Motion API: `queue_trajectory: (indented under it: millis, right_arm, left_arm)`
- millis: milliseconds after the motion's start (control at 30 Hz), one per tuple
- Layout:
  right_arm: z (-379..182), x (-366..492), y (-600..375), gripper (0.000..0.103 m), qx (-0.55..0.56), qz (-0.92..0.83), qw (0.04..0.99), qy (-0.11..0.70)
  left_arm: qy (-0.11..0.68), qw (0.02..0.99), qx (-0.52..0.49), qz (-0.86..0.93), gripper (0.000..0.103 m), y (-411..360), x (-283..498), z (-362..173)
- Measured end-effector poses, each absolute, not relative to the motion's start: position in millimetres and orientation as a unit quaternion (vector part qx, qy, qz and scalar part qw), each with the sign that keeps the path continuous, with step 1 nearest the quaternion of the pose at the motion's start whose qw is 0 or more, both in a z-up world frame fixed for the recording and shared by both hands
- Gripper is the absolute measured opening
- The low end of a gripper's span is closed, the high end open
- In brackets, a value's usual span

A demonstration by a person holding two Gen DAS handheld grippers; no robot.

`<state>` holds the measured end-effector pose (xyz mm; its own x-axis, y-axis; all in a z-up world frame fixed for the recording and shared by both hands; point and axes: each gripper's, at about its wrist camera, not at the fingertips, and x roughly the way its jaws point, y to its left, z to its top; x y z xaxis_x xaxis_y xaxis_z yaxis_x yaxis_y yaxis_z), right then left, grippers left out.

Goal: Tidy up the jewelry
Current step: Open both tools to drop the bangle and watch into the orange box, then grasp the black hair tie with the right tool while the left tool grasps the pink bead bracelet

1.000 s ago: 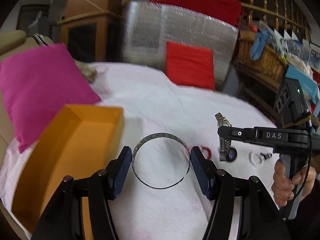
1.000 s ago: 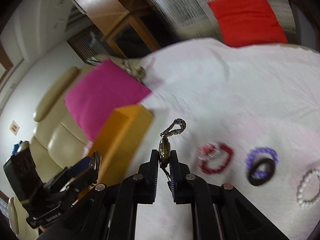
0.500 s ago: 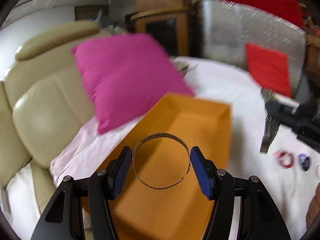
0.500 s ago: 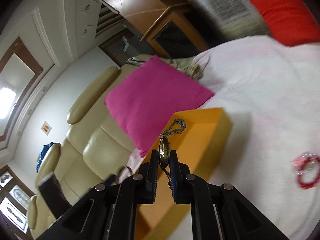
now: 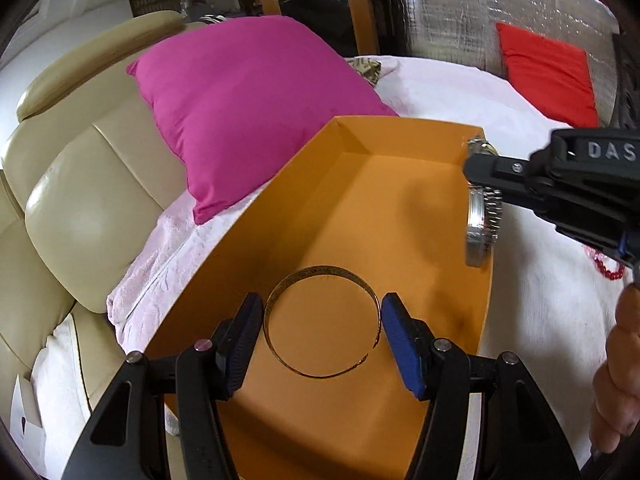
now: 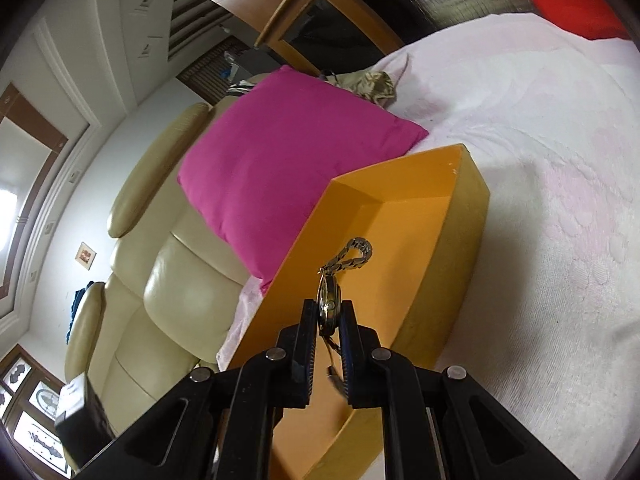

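My left gripper (image 5: 322, 330) is shut on a thin metal bangle (image 5: 280, 344), held between the blue pads above the open orange box (image 5: 360, 216). My right gripper (image 6: 329, 322) is shut on a metal wristwatch (image 6: 329, 304), its band (image 6: 352, 254) sticking out ahead over the orange box (image 6: 404, 232). In the left wrist view the right gripper (image 5: 480, 184) shows at the right with the watch (image 5: 482, 220) hanging at the box's right wall.
A pink cushion (image 5: 248, 112) lies against the box's far left side on a white cover (image 5: 540, 320). A cream leather sofa (image 5: 80, 200) is at the left. A red bracelet (image 5: 606, 268) lies at the right. A red cushion (image 5: 548, 72) is at the back.
Both grippers have swung left from the spread jewelry on the cover to over the orange box, still holding the bangle and the watch.
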<state>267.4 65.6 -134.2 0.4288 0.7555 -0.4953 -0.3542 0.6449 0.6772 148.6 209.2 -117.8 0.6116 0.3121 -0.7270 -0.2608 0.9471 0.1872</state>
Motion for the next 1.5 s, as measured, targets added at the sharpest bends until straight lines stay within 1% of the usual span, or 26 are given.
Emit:
queue_trajectory:
  millis: [400,433,533,600,633,667,733,933,1000,1033,1133,1333,1500]
  right_arm:
    - [-145.2,282.5,73.8,0.013,0.255,0.334,0.809,0.411]
    - [-147.9,284.0,74.1,0.016,0.256,0.33,0.808,0.417]
    - [-152.4,285.8,73.5,0.015,0.255,0.318,0.807,0.427]
    - [-149.2,285.8,72.8,0.018,0.25,0.312,0.812,0.425]
    - [-146.0,284.9,72.4,0.024,0.241,0.305,0.819,0.423]
    - [-144.6,284.3,71.6,0.034,0.236,0.302,0.823,0.42]
    - [-140.7,282.2,68.0,0.039,0.237,0.304,0.826,0.412]
    - [-130.1,277.0,50.7,0.039,0.232,0.285,0.838,0.404]
    - [-125.7,273.3,40.6,0.039,0.23,0.278,0.842,0.402]
    - [-123.1,271.2,33.9,0.039,0.231,0.274,0.843,0.4]
    - [-115.5,265.5,13.2,0.039,0.236,0.257,0.85,0.395]
    - [-98.8,242.7,-63.2,0.039,0.263,0.207,0.868,0.368]
    - [-87.0,213.7,-154.7,0.039,0.293,0.133,0.882,0.344]
  left_arm:
    - [0.423,0.89,0.038,0.167,0.063,210.6,153.4,-125.5]
    - [0.422,0.89,0.038,0.168,0.063,210.8,153.4,-125.4]
    - [0.42,0.89,0.04,0.172,0.063,211.8,153.8,-125.5]
    - [0.419,0.89,0.043,0.174,0.063,211.1,153.2,-125.0]
    - [0.419,0.89,0.044,0.175,0.063,211.4,153.3,-125.2]
    - [0.419,0.89,0.045,0.175,0.063,211.9,153.4,-125.7]
    - [0.42,0.889,0.046,0.175,0.063,212.6,153.9,-126.5]
    - [0.409,0.892,0.056,0.185,0.063,212.0,153.4,-124.4]
    - [0.404,0.893,0.061,0.189,0.066,211.3,154.7,-122.7]
    - [0.402,0.893,0.064,0.191,0.07,210.4,155.1,-121.9]
    - [0.38,0.899,0.082,0.201,0.07,202.6,154.2,-115.6]
    - [0.316,0.925,0.101,0.187,0.078,174.5,151.1,-96.4]
    - [0.304,0.934,0.12,0.142,0.079,137.3,156.5,-92.0]
